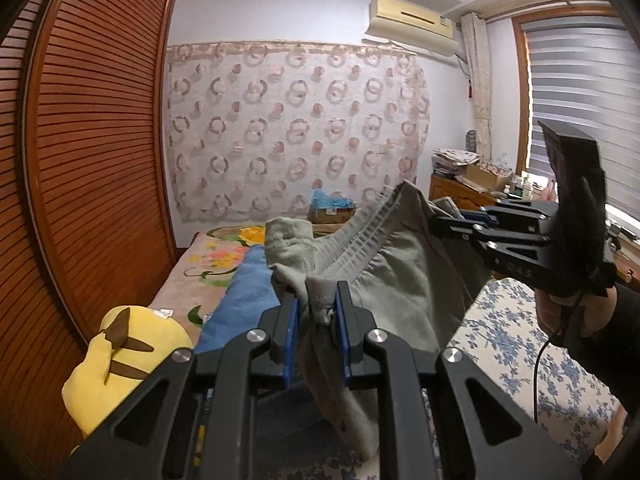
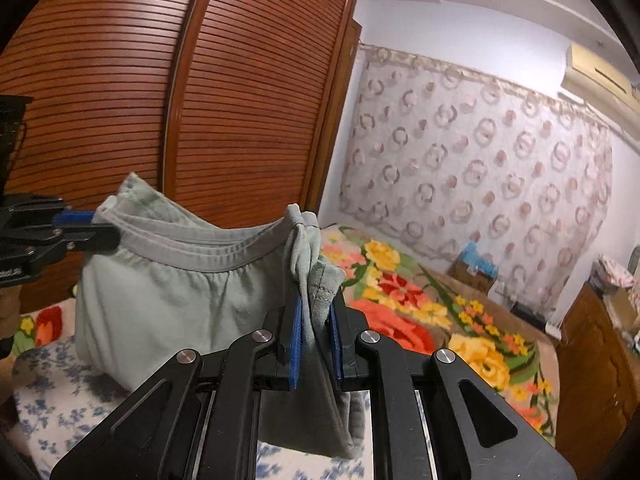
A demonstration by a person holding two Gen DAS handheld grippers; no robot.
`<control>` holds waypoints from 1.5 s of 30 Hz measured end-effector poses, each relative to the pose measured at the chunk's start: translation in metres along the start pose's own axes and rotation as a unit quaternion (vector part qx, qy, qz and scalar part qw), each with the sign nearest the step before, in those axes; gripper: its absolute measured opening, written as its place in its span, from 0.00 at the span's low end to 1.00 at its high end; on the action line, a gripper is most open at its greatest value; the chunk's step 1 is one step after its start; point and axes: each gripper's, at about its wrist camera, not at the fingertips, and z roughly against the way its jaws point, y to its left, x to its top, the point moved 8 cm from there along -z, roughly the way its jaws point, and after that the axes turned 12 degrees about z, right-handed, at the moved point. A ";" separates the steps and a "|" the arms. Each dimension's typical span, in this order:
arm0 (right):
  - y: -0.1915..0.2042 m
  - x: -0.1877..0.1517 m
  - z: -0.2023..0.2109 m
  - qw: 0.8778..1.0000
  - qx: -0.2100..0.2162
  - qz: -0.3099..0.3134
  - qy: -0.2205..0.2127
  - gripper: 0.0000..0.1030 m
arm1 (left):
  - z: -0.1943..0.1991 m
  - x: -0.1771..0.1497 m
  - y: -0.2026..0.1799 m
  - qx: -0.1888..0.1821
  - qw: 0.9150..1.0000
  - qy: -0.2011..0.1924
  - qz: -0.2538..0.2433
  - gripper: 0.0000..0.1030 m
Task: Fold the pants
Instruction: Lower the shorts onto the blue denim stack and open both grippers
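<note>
The sage-green pants [image 1: 404, 276] hang in the air above the bed, waistband stretched between both grippers. My left gripper [image 1: 316, 300] is shut on one end of the waistband, bunched cloth between its blue pads. The right gripper [image 1: 434, 222] shows at the right of the left wrist view, shut on the other end. In the right wrist view my right gripper [image 2: 316, 308] is shut on bunched waistband cloth of the pants [image 2: 168, 292], and the left gripper [image 2: 106, 232] pinches the far end at the left. The legs hang down below, partly hidden.
A bed with a floral blanket [image 2: 420, 304] and a blue-flowered sheet [image 1: 516, 344] lies below. A yellow plush toy [image 1: 120, 360] and blue cloth [image 1: 248, 292] lie at the left. A slatted wooden wardrobe [image 1: 96, 140] stands left; a dresser [image 2: 592, 360] stands right.
</note>
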 end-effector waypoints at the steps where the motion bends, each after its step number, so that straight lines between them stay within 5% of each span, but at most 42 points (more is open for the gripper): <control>1: 0.000 0.004 -0.007 1.000 0.000 0.005 0.001 0.09 | 0.000 0.000 0.003 0.002 1.000 -0.002 0.003 0.14; 13: 0.030 0.039 -0.092 0.997 -0.014 0.070 0.018 0.09 | -0.005 -0.019 0.052 0.043 0.998 -0.001 0.055 0.14; 27: 0.035 0.047 -0.127 0.999 0.042 -0.013 0.002 0.09 | -0.008 -0.036 0.062 0.057 0.994 0.007 0.098 0.15; 30: 0.029 0.048 -0.130 0.999 0.041 -0.036 0.000 0.25 | -0.011 -0.047 0.066 0.065 0.992 0.015 0.105 0.15; 33: 0.021 0.042 -0.125 0.997 0.049 -0.065 -0.004 0.29 | -0.015 -0.056 0.072 0.076 0.991 0.025 0.112 0.15; 38: 0.029 0.014 -0.123 0.988 0.127 -0.082 0.024 0.29 | -0.018 -0.061 0.076 0.081 0.989 0.031 0.117 0.15; 45: 0.034 -0.027 -0.153 0.985 0.123 -0.085 0.090 0.29 | -0.023 -0.066 0.079 0.092 0.989 0.043 0.111 0.17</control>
